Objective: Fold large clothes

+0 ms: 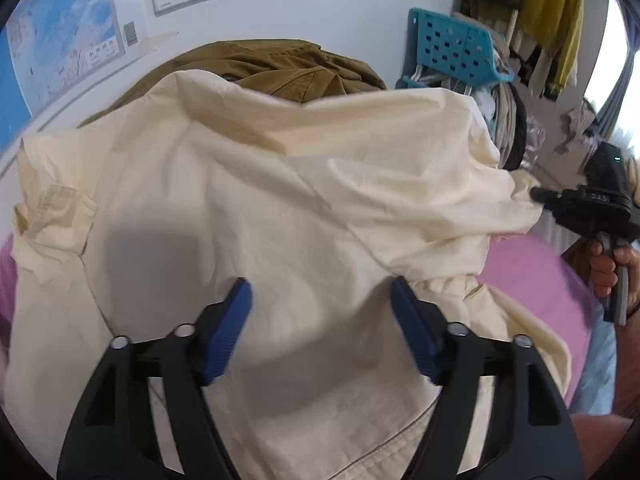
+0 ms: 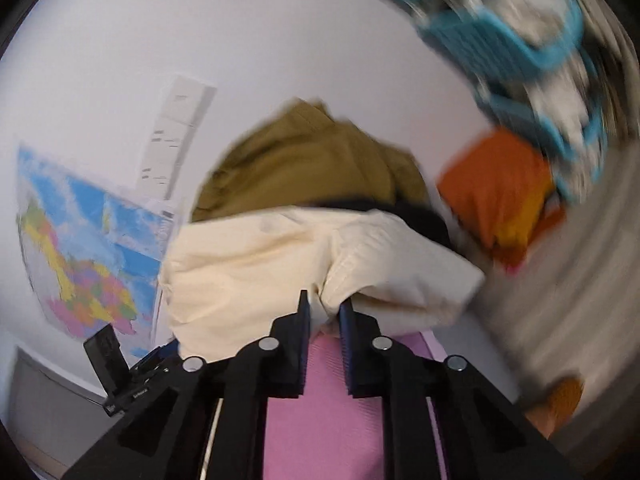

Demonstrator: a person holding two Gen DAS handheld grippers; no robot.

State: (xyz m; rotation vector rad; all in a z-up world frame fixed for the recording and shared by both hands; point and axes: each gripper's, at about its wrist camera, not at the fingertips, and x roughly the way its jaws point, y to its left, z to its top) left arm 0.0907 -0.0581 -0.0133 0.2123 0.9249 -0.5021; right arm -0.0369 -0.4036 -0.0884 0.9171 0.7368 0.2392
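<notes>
A large cream garment (image 1: 280,184) lies spread and rumpled over a pink surface (image 1: 532,272). My left gripper (image 1: 320,292) hangs just above its middle, blue pads (image 1: 236,320) wide apart and nothing pinched between them. At the right edge of the left wrist view, my right gripper (image 1: 538,195) meets the garment's raised edge, held by a person's hand (image 1: 604,268). In the right wrist view, my right gripper (image 2: 324,304) has its jaws nearly together with a bunched fold of the cream garment (image 2: 248,272) squeezed between the tips.
An olive-brown garment (image 1: 288,64) is heaped behind the cream one, against the white wall. A teal perforated basket (image 1: 456,46) and hanging clothes (image 1: 552,8) crowd the right side. A map (image 1: 52,40) hangs at left. An orange cloth (image 2: 496,192) lies near the basket.
</notes>
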